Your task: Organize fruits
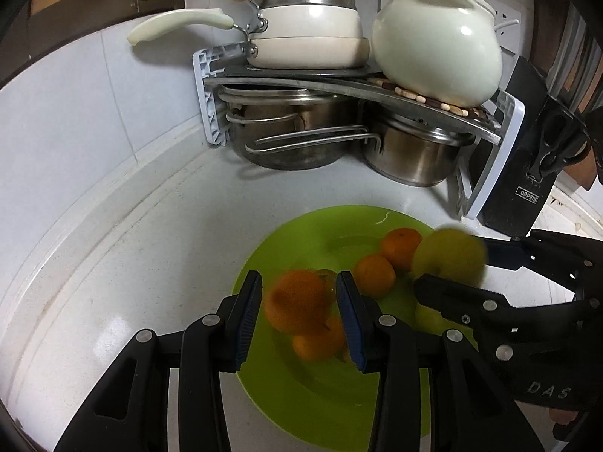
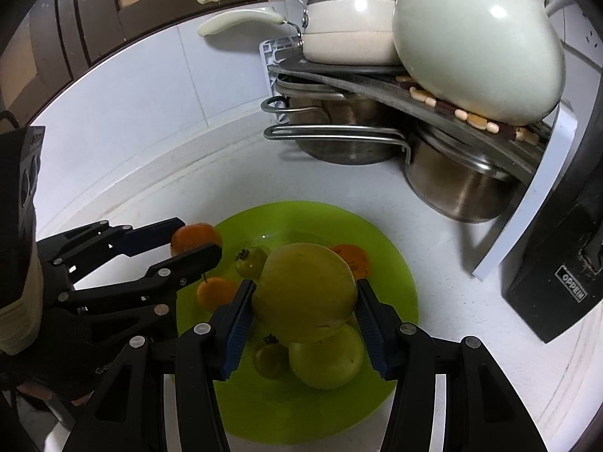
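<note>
A lime-green plate (image 1: pixel 301 395) (image 2: pixel 392 263) lies on the white counter with several fruits on it. My left gripper (image 1: pixel 299 316) (image 2: pixel 198 243) is shut on an orange (image 1: pixel 297 303) (image 2: pixel 196 239), held over the plate's left part. My right gripper (image 2: pixel 305 320) (image 1: pixel 448 263) is shut on a large yellow-green apple (image 2: pixel 305 292) (image 1: pixel 450 256), held just above the plate. Below it lie another yellow-green apple (image 2: pixel 326 356), two small green fruits (image 2: pixel 269 354) (image 2: pixel 251 261) and small oranges (image 2: pixel 215 293) (image 2: pixel 352 258) (image 1: pixel 375 275) (image 1: pixel 399 246).
A corner rack (image 1: pixel 339 83) behind the plate carries cream saucepans (image 1: pixel 309 34) and a white round pot (image 1: pixel 437 52), with steel pots (image 1: pixel 290 139) underneath. A black knife block (image 1: pixel 524 173) (image 2: pixel 557 275) stands at the right. White tiled wall runs along the left.
</note>
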Tool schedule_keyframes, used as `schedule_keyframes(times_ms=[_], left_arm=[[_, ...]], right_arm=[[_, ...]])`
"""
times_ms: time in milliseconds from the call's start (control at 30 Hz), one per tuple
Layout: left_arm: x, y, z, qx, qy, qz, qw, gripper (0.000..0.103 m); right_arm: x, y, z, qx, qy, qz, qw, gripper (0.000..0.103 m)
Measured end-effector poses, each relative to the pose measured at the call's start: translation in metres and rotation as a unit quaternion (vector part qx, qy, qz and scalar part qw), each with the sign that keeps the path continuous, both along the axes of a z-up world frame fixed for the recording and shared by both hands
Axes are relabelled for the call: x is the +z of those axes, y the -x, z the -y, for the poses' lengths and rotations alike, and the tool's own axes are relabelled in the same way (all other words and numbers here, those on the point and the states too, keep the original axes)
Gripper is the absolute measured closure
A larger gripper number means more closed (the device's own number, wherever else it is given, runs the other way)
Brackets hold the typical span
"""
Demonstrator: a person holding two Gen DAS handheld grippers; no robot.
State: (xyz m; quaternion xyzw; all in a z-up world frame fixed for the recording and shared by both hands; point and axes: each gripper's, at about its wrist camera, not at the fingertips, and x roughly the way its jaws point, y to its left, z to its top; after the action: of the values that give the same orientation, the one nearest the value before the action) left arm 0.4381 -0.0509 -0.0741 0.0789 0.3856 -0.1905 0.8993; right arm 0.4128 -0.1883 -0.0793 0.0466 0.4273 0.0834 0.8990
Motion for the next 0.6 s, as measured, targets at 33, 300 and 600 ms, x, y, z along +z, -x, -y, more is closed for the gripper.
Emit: schedule_keyframes(times_ms=[33,300,600], left_arm=[[0.001,0.0,0.0,0.0,0.0,0.001,1.0,0.059],[0.009,0.011,-0.011,0.019,0.001,0.007,0.9998,0.056],[0.031,0.04,-0.022,0.047,0.004,0.027,0.9985,0.048]], right_arm=[[0.001,0.0,0.001,0.0,-0.002,0.005,1.0,0.049],[0.013,0.008,0.0,-0.008,0.006,0.021,1.0,0.049],[0.022,0.033,0.004,-0.02,0.008,0.027,0.999,0.049]])
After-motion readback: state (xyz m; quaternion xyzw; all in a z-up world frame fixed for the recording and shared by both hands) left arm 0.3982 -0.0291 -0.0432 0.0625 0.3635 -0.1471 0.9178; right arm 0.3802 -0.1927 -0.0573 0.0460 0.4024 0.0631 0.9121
